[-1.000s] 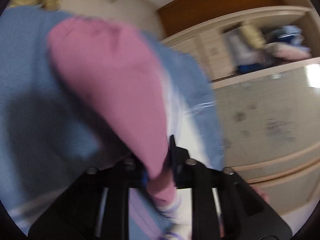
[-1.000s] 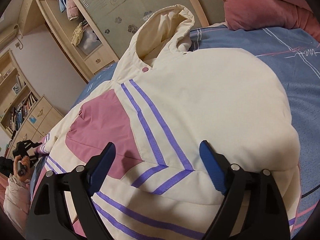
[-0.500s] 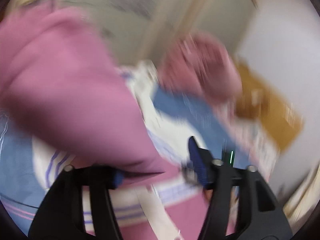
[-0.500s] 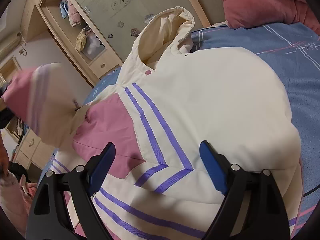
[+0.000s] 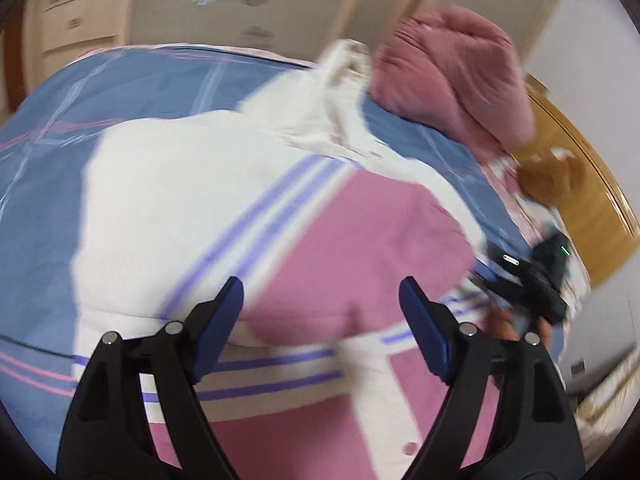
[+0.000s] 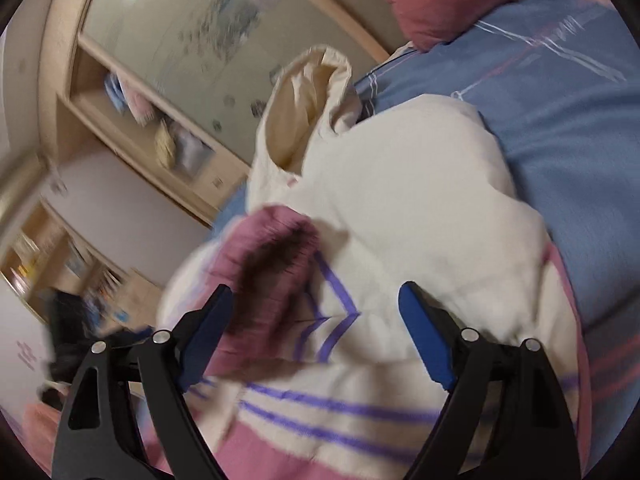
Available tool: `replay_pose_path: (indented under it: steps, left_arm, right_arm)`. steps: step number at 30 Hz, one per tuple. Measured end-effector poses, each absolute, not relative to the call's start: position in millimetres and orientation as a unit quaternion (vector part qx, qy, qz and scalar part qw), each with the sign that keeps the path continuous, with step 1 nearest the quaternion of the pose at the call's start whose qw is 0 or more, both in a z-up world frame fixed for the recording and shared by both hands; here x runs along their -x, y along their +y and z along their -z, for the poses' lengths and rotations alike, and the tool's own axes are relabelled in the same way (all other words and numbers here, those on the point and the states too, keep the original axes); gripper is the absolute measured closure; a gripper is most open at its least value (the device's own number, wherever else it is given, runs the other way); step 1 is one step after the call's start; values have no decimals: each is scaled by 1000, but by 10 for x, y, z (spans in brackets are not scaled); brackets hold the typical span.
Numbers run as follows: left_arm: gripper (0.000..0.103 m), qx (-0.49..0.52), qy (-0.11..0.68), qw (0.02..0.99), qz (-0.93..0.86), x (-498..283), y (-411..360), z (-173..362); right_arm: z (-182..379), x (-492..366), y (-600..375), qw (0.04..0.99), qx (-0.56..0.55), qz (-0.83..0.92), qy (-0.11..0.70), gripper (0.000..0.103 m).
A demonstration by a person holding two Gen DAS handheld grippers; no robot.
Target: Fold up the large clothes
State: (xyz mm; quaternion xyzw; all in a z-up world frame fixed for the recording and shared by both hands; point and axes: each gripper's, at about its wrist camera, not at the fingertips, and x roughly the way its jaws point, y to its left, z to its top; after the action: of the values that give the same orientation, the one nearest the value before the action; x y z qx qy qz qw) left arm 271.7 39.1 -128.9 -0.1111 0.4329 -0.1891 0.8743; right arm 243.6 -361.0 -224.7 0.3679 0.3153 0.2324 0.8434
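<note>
The jacket (image 5: 248, 184) lies spread on the bed (image 5: 48, 184), hood toward the pillow (image 5: 456, 80), with 1 pink sleeve (image 6: 272, 264) lying across its chest, so the sleeve-folding step looks to be in hand. The left gripper (image 5: 322, 316) and right gripper (image 6: 316, 324) both hover above it, jaws wide and holding nothing. Next, probably, 1 gripper must drop to an unfolded edge and pinch the thick fabric firmly.

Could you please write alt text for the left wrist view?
The open left hand-held gripper hovers over a cream, pink and purple-striped hooded jacket lying on a blue plaid bed. A pink pillow lies beyond; the frame is motion-blurred.
</note>
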Motion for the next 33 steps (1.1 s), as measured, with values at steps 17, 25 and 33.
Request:
replay_pose_path:
  steps: [17, 25, 33]
  left_arm:
    - [17, 243, 445, 856, 97, -3043, 1302, 1989]
    - [38, 325, 418, 843, 93, -2959, 1615, 2049]
    - [10, 299, 409, 855, 111, -2692, 1472, 1618]
  right_arm:
    - [1799, -2780, -2398, 844, -226, -277, 401, 74]
    - [1361, -2924, -2059, 881, -173, -299, 324, 77]
    - [1223, -3093, -2285, 896, -182, -264, 307, 67]
